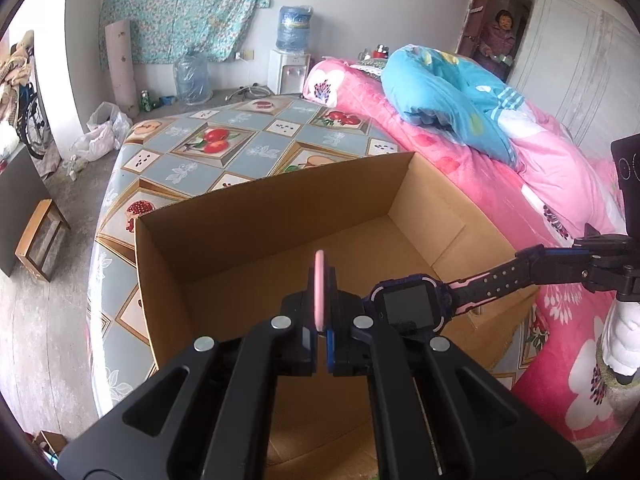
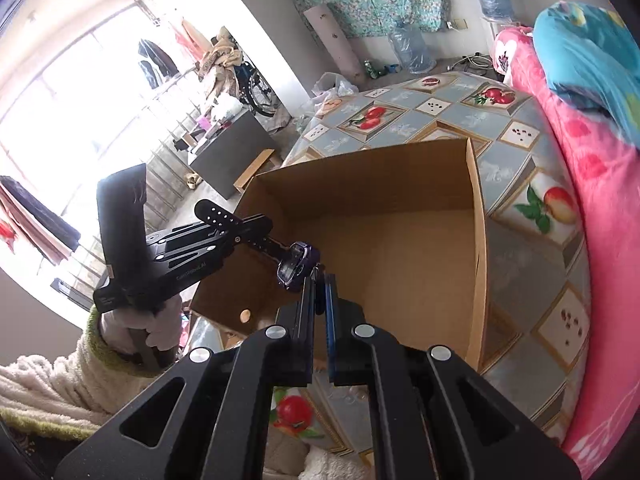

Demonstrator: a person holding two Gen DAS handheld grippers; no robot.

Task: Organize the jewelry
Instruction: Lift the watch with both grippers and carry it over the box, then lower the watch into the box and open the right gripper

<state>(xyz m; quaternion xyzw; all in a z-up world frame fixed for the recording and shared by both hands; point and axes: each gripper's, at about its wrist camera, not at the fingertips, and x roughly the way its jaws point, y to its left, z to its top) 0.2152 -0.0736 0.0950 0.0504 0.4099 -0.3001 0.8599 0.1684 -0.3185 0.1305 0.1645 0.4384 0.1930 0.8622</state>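
Note:
A dark purple and pink smartwatch point(image 1: 404, 300) hangs stretched between both grippers above an open cardboard box point(image 1: 280, 216). My left gripper point(image 1: 322, 320) is shut on one pink strap end, which stands edge-on between its fingers. My right gripper point(image 1: 532, 268) reaches in from the right, shut on the other black and pink strap. In the right wrist view the watch face point(image 2: 294, 266) sits just ahead of my right gripper point(image 2: 320, 292), and my left gripper point(image 2: 244, 232) holds the far strap. The box point(image 2: 400, 208) looks empty inside.
The box stands on a table with a fruit-patterned cloth point(image 1: 224, 148). A bed with pink bedding point(image 1: 540, 184) and a blue quilt point(image 1: 452, 92) runs along the right. A low wooden stool point(image 1: 40, 236) stands on the floor at left. A person stands in the far doorway point(image 1: 498, 40).

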